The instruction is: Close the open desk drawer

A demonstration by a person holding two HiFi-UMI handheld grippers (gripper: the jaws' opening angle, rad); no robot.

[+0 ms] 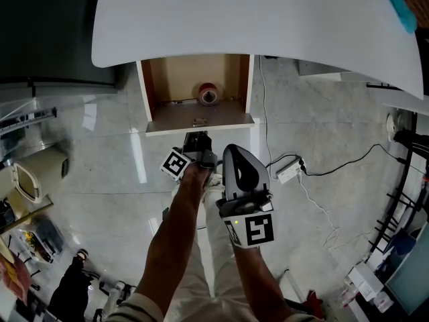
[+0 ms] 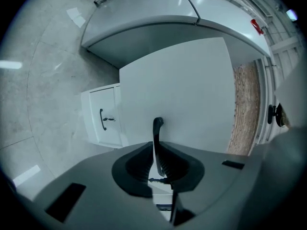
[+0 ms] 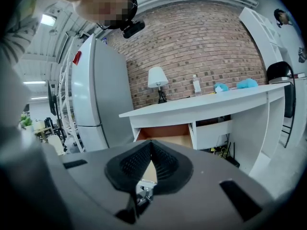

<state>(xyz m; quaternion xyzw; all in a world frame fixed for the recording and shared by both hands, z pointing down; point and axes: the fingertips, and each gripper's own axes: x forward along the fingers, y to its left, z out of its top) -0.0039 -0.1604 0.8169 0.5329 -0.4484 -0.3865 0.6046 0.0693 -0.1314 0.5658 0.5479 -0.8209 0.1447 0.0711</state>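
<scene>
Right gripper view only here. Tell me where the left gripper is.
Observer: The left gripper is at the front of the open drawer, on its handle.
Operator: Report its grip.
Observer: Its fingers are closed on the handle, one on each side, as the left gripper view shows.
Operator: Check inside the drawer.
Observer: A roll of tape lies on the drawer's floor.

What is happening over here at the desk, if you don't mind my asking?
A person is working on the open drawer of the white desk with two hand-held claws. The left claw is closed on the drawer's dark handle; the drawer stands pulled out, a roll of tape inside. The right claw hangs shut and empty, back from the drawer.
</scene>
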